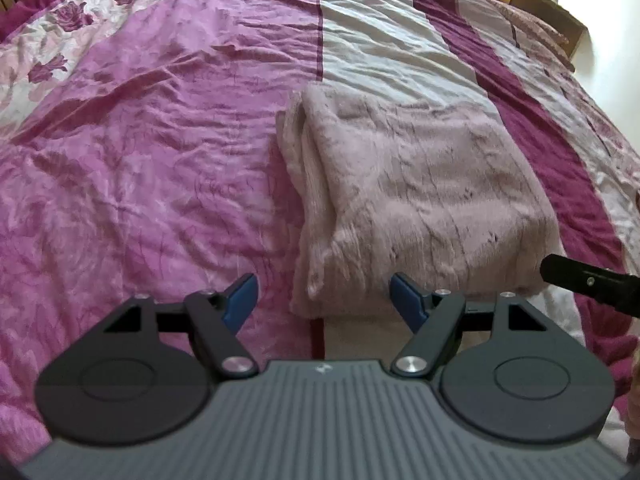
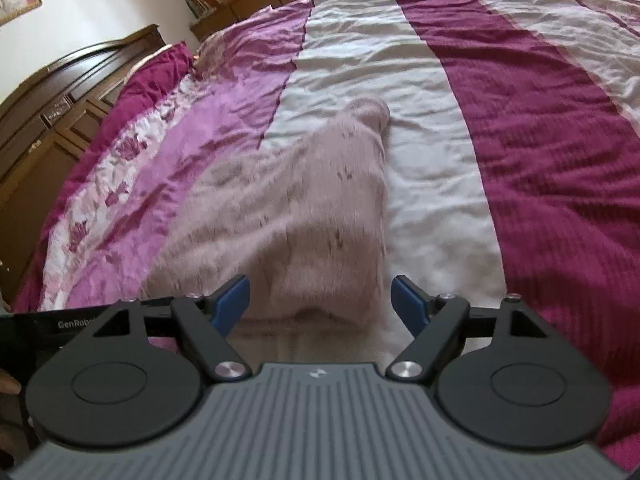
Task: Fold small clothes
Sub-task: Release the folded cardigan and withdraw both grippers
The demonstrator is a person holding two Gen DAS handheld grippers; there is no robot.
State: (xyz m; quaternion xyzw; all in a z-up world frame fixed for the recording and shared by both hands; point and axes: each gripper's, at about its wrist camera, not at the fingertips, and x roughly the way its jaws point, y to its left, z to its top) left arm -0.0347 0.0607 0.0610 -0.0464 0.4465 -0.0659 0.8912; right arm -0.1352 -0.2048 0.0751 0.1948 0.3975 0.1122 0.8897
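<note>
A pale pink fluffy garment (image 1: 420, 200) lies folded into a thick rectangle on the striped bed cover (image 1: 140, 160). My left gripper (image 1: 324, 300) hovers over the garment's near left corner, open, its blue pads apart and nothing between them. In the right wrist view the same garment (image 2: 304, 208) runs away from the camera, slightly blurred. My right gripper (image 2: 320, 300) is open above the garment's near end, and its pads do not touch the fabric. Neither gripper holds anything.
The cover (image 2: 540, 160) has magenta, pink and off-white stripes and is creased all over. Dark wooden furniture (image 2: 60, 120) stands beyond the bed's left side, and a low wooden shelf (image 2: 240, 0) at the far end. A black tool body (image 1: 588, 284) juts in from the right.
</note>
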